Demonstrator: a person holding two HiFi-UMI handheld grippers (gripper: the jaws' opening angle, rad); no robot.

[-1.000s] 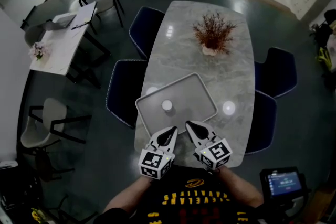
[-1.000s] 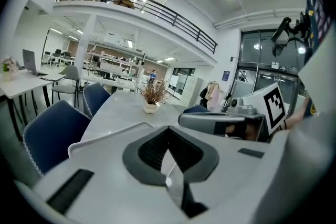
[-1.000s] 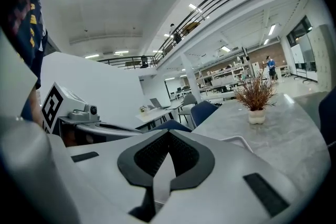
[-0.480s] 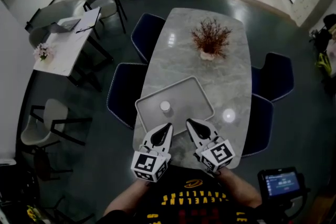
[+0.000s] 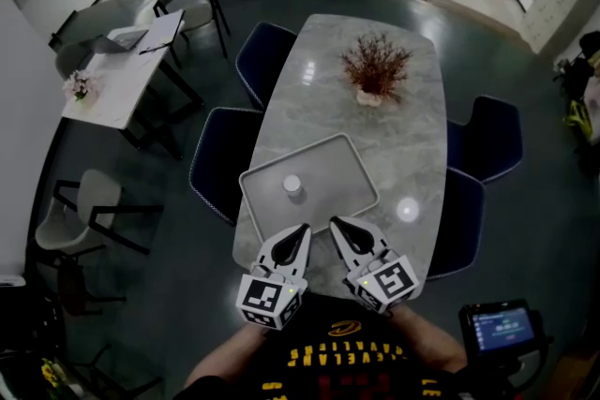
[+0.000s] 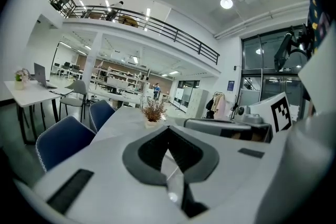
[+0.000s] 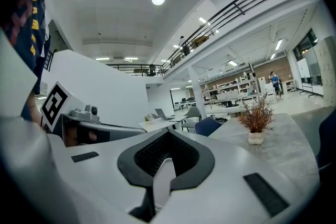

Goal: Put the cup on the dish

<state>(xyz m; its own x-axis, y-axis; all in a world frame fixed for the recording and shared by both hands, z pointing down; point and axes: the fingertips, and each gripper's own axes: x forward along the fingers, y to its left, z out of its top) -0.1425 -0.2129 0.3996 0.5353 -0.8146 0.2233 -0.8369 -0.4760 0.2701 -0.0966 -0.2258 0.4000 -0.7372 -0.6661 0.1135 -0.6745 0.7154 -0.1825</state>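
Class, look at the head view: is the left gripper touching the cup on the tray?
Apart. The head view shows bare tray between the cup and the left gripper's shut tips.

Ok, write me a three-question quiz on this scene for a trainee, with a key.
1. True or false: the white cup stands on the tray.
2. The left hand-held gripper and the right hand-held gripper are: A) both open, B) both shut and empty, C) one shut on the cup.
3. What stands on the marble table beyond the tray?
Key: 1 true; 2 B; 3 a potted plant with dry reddish twigs.
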